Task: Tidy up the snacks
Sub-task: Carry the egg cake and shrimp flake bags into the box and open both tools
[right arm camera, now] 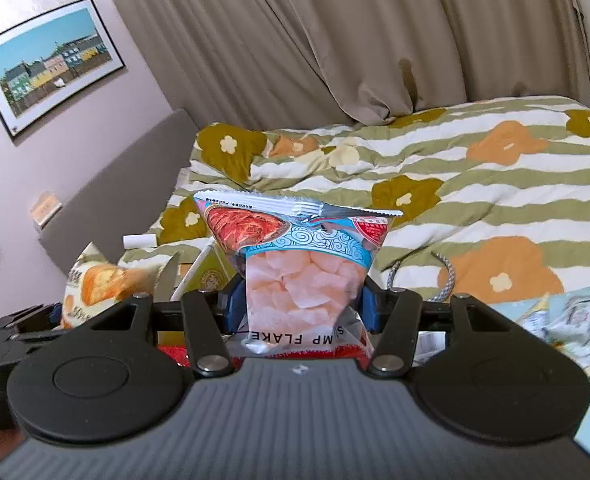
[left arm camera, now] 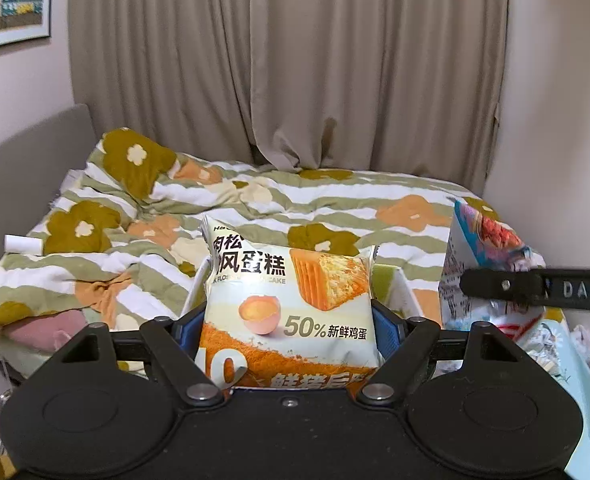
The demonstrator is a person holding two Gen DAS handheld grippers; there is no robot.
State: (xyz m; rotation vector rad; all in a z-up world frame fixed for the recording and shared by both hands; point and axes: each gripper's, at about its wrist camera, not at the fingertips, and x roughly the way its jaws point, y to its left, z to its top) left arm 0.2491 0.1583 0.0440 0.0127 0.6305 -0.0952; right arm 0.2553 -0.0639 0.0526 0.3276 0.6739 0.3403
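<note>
The bed (left arm camera: 335, 200) with its floral quilt fills the background. A white bin (left arm camera: 403, 288) sits directly beyond the left gripper (left arm camera: 287, 328), whose jaws are clamped on the upright cake packet (left arm camera: 291, 304). The right gripper (right arm camera: 299, 300) clamps the shrimp flake bag (right arm camera: 299, 280), long axis vertical, just right of the bin

Cake packet (left arm camera: 289, 312): cream and orange pouch printed with a cake slice and a cracked egg, upright, print facing the camera.
Shrimp flake bag (right arm camera: 303, 276): clear-windowed pouch showing pale pink chips, blue swirl band, crimped silver top, upright, lettering upside down.
</note>
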